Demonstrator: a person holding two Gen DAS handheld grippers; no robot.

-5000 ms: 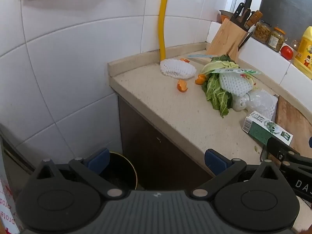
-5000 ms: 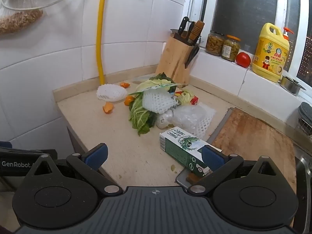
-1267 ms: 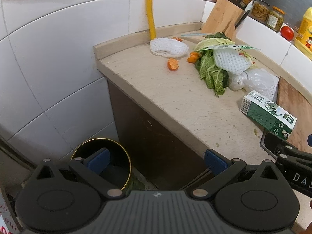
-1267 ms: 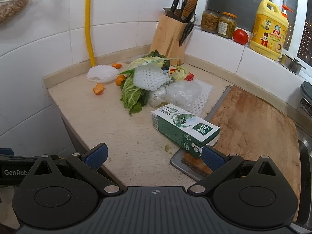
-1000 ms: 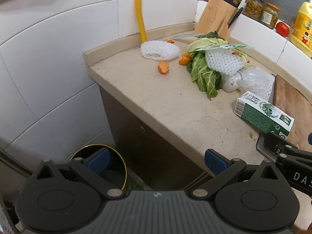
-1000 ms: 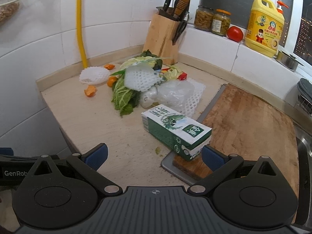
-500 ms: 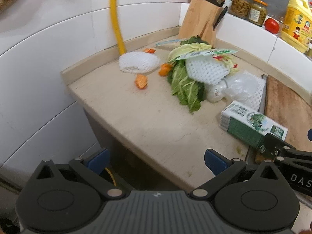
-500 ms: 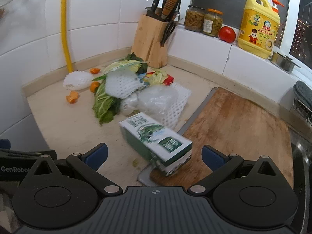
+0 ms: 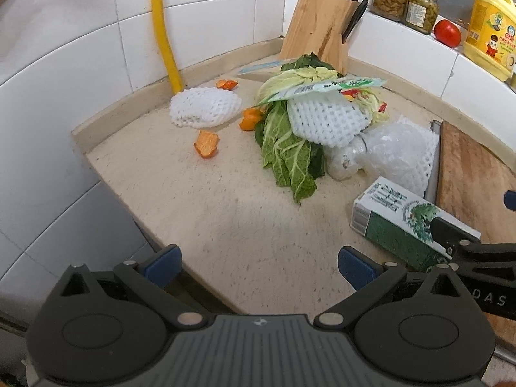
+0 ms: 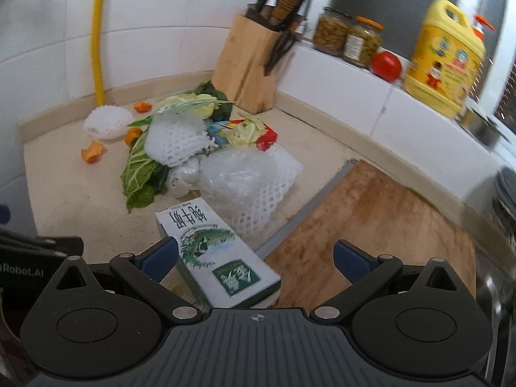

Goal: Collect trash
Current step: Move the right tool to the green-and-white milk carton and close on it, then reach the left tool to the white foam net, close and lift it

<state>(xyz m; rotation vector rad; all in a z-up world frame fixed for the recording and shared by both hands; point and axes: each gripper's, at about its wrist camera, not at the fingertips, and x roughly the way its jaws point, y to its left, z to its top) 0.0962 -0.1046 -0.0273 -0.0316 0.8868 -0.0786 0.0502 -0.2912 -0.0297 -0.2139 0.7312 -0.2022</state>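
Note:
Trash lies in a heap on the beige counter (image 9: 200,200): green cabbage leaves (image 9: 287,154), white foam fruit nets (image 9: 204,107) (image 9: 325,119), orange peel bits (image 9: 206,143), a clear plastic wad (image 9: 396,151) and a green-and-white milk carton (image 9: 403,222) (image 10: 216,258). My left gripper (image 9: 259,262) is open and empty over the counter's front edge. My right gripper (image 10: 256,256) is open, with the carton's near end between its blue fingers; I cannot tell whether they touch it.
A wooden cutting board (image 10: 371,213) lies right of the carton. A knife block (image 10: 251,64), jars (image 10: 348,37), a tomato (image 10: 385,64) and a yellow detergent bottle (image 10: 446,54) stand at the back. A yellow pipe (image 9: 163,29) runs up the tiled wall.
Both grippers have moved forward and up over the counter. The floor bin has dropped out of the left view. The carton now lies between the right gripper's fingers.

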